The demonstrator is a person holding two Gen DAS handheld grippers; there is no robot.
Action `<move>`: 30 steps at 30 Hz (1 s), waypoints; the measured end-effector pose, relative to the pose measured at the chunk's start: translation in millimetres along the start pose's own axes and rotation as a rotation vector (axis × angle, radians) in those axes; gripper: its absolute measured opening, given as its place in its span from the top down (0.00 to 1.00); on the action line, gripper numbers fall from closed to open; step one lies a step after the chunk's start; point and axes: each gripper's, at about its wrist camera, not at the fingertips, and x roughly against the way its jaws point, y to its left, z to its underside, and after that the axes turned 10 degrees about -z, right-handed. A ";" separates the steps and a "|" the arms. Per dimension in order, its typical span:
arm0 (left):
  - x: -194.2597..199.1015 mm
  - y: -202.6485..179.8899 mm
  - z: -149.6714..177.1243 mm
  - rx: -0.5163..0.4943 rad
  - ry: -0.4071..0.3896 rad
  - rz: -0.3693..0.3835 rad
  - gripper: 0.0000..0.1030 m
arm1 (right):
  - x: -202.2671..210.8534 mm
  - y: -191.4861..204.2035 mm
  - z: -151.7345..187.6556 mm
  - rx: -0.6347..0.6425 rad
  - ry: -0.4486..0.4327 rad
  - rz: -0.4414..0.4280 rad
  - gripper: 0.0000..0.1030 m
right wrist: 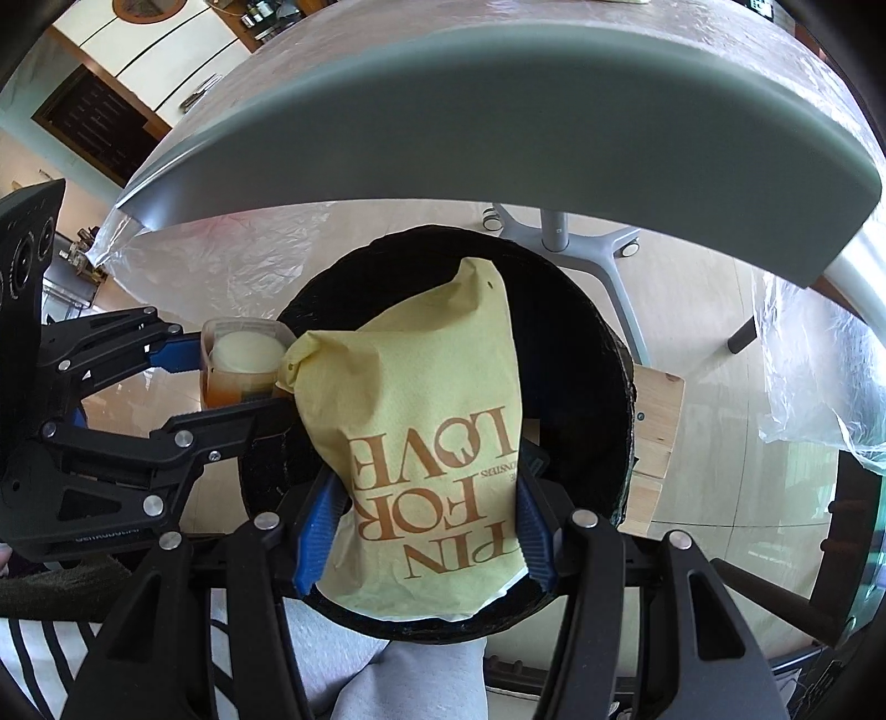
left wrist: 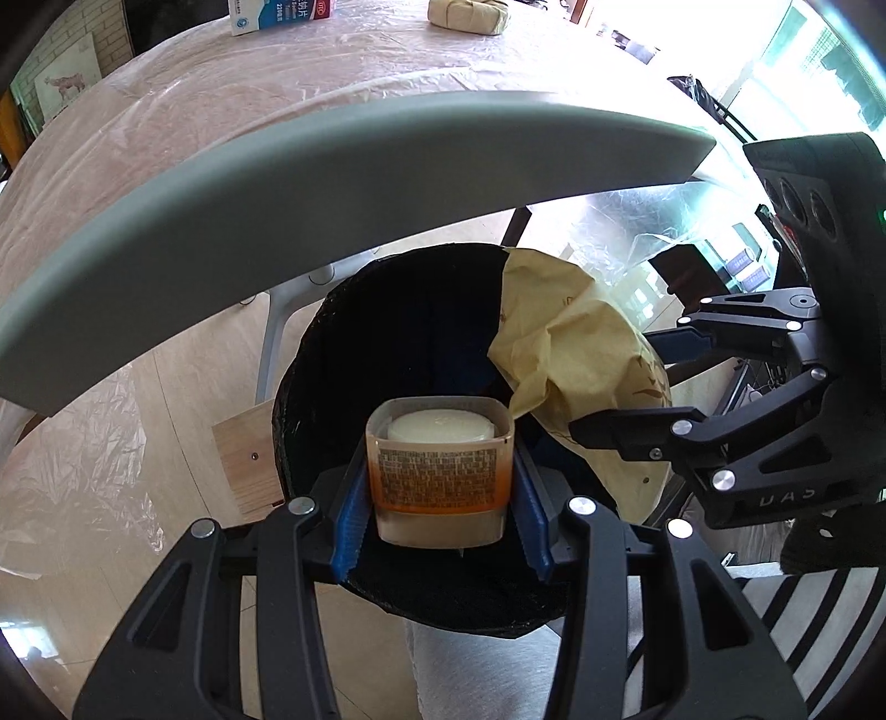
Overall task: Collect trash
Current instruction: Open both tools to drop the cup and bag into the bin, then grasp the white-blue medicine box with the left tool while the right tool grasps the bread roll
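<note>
My left gripper (left wrist: 440,515) is shut on a square clear plastic cup (left wrist: 440,471) with a white lid and an orange label, held over the open black trash bin (left wrist: 398,310). My right gripper (right wrist: 426,531) is shut on a crumpled yellow paper bag (right wrist: 421,432) printed with brown letters, held over the same bin (right wrist: 581,343). In the left wrist view the bag (left wrist: 576,354) and the right gripper (left wrist: 626,387) are at the bin's right side. In the right wrist view the cup (right wrist: 243,354) and the left gripper (right wrist: 221,382) are at the bin's left rim.
The grey table edge (left wrist: 332,183) arches just above the bin, its top covered in plastic film. A blue-white box (left wrist: 277,14) and a wrapped bundle (left wrist: 468,14) lie on the table. A wooden block (left wrist: 249,465) stands beside the bin. Grey table legs (right wrist: 559,232) stand behind.
</note>
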 end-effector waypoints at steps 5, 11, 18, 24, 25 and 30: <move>-3.0 0.2 -0.8 -0.007 0.004 0.002 0.55 | -1.1 -1.7 -1.8 -0.010 -0.003 0.006 0.46; 1.8 2.7 -0.3 0.000 -0.029 0.094 0.07 | 8.5 -6.0 -2.4 -0.029 -0.028 0.024 0.27; 21.5 5.0 2.1 0.013 -0.051 0.057 0.05 | 36.0 -3.1 6.6 -0.008 -0.059 0.037 0.22; 97.9 8.4 -8.6 0.000 -0.240 0.027 0.05 | 108.3 34.9 6.4 0.115 -0.215 0.039 0.13; 114.4 11.3 -15.2 0.001 -0.294 -0.002 0.05 | 122.0 41.3 2.6 0.139 -0.265 0.057 0.08; 152.2 44.2 -64.6 0.110 -0.453 -0.153 0.01 | 162.7 46.9 -41.7 0.148 -0.509 0.131 0.04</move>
